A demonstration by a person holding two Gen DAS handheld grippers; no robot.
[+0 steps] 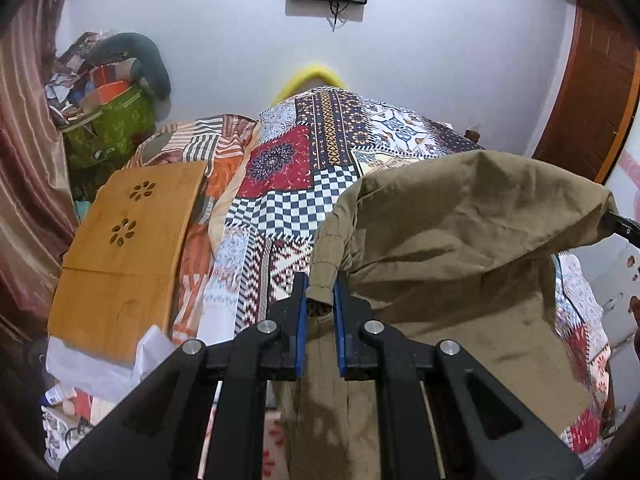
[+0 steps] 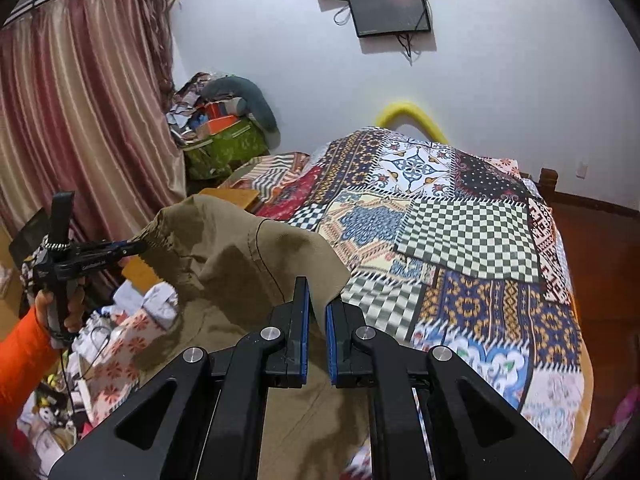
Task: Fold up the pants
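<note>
Khaki pants (image 1: 460,240) hang lifted above the patchwork bedspread (image 1: 288,184), stretched between both grippers. My left gripper (image 1: 320,294) is shut on a hemmed edge of the cloth, which is pinched between its blue pads. Part of the right gripper (image 1: 622,226) shows at the cloth's far right corner. In the right wrist view my right gripper (image 2: 316,300) is shut on a fold of the pants (image 2: 240,256). There the left gripper (image 2: 134,246) grips the other corner, held by a hand (image 2: 70,312) in an orange sleeve. The lower part of the pants drapes down under the grippers.
A wooden lap tray (image 1: 128,240) lies on the bed's left side beside striped bedding. A green bag (image 1: 108,128) piled with clutter stands in the corner by the curtain (image 2: 80,120). A screen (image 2: 388,8) hangs on the wall. Loose items litter the floor (image 2: 112,352) at left.
</note>
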